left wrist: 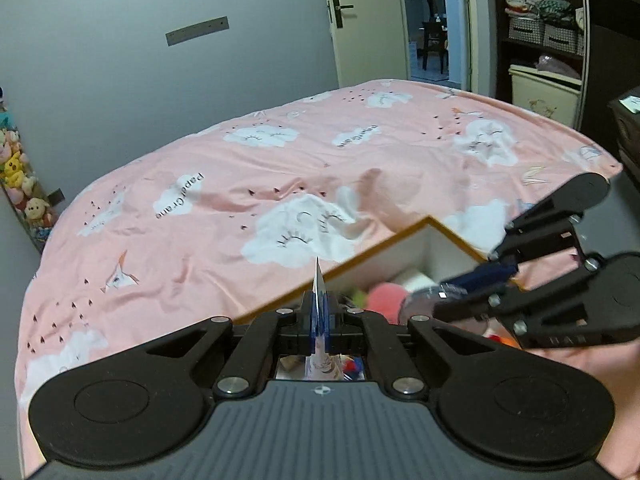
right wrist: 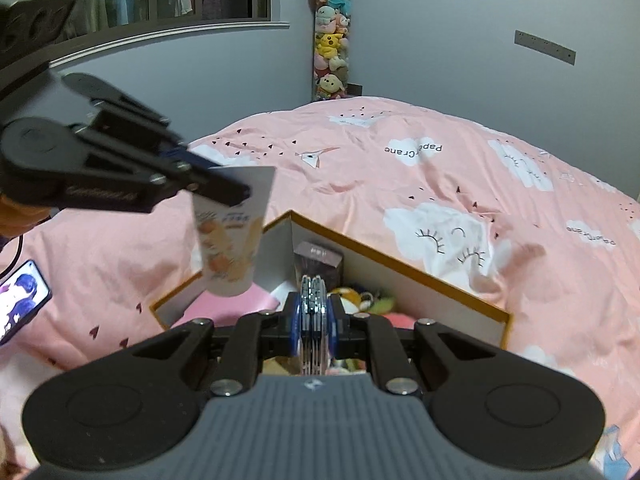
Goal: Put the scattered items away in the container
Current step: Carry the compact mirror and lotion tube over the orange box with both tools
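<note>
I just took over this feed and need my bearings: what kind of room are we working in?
Most likely a bedroom in a home. A bed with a pink cloud-print duvet fills the view, a tall column of plush toys stands against the wall, and shelves of folded clothes sit beside the open door.

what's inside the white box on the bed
Inside the box: a dark carton upright in the far corner, a pink sheet on the left, and soft toys on the right. The claws and the hanging tube hide the rest of its floor.
</note>
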A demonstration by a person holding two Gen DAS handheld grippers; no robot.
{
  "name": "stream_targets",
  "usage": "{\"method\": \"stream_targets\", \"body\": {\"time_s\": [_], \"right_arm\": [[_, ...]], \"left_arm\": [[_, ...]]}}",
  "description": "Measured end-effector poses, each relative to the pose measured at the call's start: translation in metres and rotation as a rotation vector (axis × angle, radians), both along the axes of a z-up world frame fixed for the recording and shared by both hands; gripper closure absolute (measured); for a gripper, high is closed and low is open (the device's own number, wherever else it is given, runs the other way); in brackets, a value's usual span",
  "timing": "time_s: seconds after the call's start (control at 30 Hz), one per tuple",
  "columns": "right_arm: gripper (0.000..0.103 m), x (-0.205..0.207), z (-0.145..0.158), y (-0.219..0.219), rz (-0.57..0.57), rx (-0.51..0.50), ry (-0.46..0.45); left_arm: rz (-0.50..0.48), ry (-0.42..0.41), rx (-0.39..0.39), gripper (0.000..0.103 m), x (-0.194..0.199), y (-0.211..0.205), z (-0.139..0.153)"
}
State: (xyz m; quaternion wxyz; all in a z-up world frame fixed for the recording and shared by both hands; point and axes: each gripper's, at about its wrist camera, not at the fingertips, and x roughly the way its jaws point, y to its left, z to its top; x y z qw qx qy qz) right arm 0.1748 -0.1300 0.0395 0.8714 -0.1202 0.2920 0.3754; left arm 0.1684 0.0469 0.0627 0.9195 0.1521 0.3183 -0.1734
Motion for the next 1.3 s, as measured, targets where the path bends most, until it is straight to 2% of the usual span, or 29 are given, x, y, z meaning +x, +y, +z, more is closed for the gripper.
{"method": "stream_targets", "body": {"time_s": [0.17,0.4,0.7,0.87,1.07,1.17,1.3], "right_arm": [[0.088,0.023,-0.01,0.017,0.012,0.017,0.031],[0.088,0.054,-0.028,0.038,0.016,0.043,0.088],[0.088,0.089,-0.058,0.062,0.022,0.08,0.198],[0.088,0.098,-0.072,0.073,0.04,0.074,0.228],[0.088,0.107,-0.086,0.085,0.043,0.062,0.243],[0.088,0.111,-0.092,0.091,0.044,0.049,0.249],[0.088,0.114,-0.096,0.095,0.042,0.036,0.26]], "left_arm": [[0.057,0.011,0.008,0.099,0.033,0.01,-0.019],[0.129,0.05,-0.036,0.099,0.067,0.026,-0.054],[0.155,0.094,-0.064,0.099,0.082,0.04,-0.082],[0.15,0.12,-0.072,0.099,0.084,0.043,-0.093],[0.154,0.102,-0.086,0.098,0.084,0.047,-0.095],[0.154,0.049,-0.074,0.098,0.08,0.045,-0.096],[0.141,0.018,-0.058,0.099,0.081,0.04,-0.097]]}}
